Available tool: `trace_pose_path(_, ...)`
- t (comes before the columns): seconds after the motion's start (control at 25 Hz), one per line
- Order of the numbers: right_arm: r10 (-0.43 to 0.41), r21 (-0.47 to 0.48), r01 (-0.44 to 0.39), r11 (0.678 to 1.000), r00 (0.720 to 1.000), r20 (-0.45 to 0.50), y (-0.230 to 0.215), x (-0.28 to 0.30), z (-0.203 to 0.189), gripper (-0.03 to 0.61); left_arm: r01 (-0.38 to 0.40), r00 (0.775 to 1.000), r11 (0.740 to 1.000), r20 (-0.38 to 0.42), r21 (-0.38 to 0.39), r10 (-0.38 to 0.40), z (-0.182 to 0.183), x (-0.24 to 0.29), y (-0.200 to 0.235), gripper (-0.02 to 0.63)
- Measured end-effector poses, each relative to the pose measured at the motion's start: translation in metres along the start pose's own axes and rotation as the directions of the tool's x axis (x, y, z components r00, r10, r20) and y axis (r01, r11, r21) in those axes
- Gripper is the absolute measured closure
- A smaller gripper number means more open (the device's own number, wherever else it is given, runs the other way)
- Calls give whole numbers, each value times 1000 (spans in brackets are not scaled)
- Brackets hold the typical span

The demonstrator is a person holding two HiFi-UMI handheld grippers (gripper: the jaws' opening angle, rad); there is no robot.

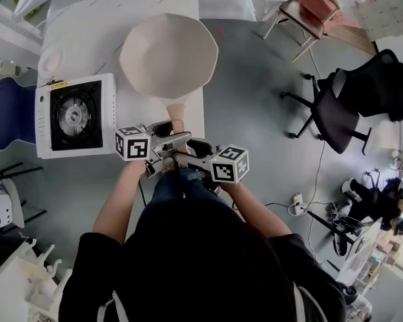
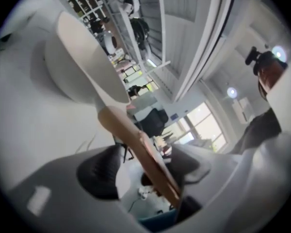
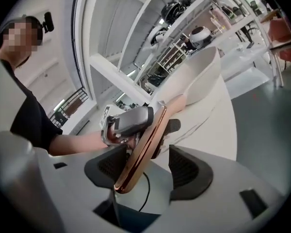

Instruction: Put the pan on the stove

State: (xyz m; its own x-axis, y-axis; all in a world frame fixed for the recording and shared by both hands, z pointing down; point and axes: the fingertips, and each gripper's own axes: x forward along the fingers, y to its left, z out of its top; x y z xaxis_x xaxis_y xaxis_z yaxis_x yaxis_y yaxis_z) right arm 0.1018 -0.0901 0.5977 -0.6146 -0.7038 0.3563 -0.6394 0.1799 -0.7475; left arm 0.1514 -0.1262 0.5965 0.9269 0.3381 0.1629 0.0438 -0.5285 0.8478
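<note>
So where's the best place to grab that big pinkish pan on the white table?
Grab the pale pink pan by its long copper-coloured handle, from the near end that points at the person. The bowl is far too wide for a gripper, but the handle is a thin strip sticking straight out. It sits between the open jaws of the left gripper and the right gripper.

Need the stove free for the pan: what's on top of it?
Nothing stands on the stove: its black grate and round burner show bare. No part of its top is covered; the pan sits beside it.
</note>
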Motion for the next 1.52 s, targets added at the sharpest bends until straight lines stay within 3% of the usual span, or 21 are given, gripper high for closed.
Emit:
trace_pose_path(0.36, 159, 4, -161, 987, 975, -154, 12, 27, -6, 345, 150, 982, 988, -119, 21, -146, -9, 25, -5, 296)
trace_pose_path(0.56, 182, -69, -199, 978, 962, -203, 16, 32, -5, 345, 217, 969, 975, -130, 39, -210, -8, 29, -14, 385)
trace_pose_path(1.52, 266, -147, -290, 946, 950, -167, 57, 4, 13, 339, 192, 980, 976, -70, 100, -186, 5, 23, -58, 360)
